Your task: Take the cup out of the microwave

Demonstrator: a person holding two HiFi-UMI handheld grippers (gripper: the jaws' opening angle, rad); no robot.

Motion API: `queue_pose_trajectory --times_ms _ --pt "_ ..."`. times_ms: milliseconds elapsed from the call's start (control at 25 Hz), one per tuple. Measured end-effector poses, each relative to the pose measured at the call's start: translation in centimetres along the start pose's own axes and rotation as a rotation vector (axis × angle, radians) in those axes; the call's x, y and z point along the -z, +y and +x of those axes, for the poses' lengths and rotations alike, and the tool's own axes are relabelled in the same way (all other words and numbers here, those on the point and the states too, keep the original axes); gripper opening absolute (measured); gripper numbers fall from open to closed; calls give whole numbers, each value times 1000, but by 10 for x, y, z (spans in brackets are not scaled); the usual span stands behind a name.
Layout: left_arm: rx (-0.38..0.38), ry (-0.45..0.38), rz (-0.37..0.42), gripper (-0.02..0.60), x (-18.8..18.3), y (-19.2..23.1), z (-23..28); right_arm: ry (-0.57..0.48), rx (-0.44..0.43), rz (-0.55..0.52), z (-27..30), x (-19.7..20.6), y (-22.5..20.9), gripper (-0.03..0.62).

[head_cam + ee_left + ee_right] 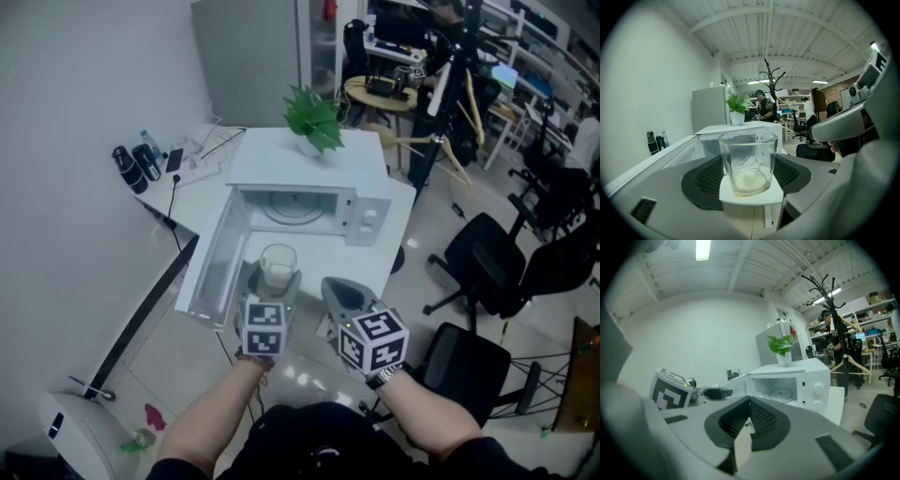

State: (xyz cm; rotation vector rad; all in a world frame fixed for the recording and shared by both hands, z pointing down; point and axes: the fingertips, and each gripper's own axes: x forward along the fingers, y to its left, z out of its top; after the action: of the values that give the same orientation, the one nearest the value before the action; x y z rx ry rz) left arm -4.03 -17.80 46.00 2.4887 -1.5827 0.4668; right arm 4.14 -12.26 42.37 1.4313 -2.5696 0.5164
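Already the cup (pixel 747 161) is outside the open microwave (pixel 309 173), clamped by the left gripper (pixel 275 279); right gripper (pixel 746 420) closed, empty; setting down remains.

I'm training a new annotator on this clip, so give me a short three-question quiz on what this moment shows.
1. True or false: the door of the microwave stands open.
2. Which gripper has the cup between its fingers? A) left B) right C) neither
3. Fill in: on top of the microwave stands a potted ____.

Key:
1. True.
2. A: the left gripper holds it, clear of the microwave.
3. plant.
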Motion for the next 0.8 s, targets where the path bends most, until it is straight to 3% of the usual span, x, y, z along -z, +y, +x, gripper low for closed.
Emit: queue_pose_trajectory --times_ms 800 --pt "144 -41 33 321 3 6 -107 -63 139 -18 -46 6 86 12"
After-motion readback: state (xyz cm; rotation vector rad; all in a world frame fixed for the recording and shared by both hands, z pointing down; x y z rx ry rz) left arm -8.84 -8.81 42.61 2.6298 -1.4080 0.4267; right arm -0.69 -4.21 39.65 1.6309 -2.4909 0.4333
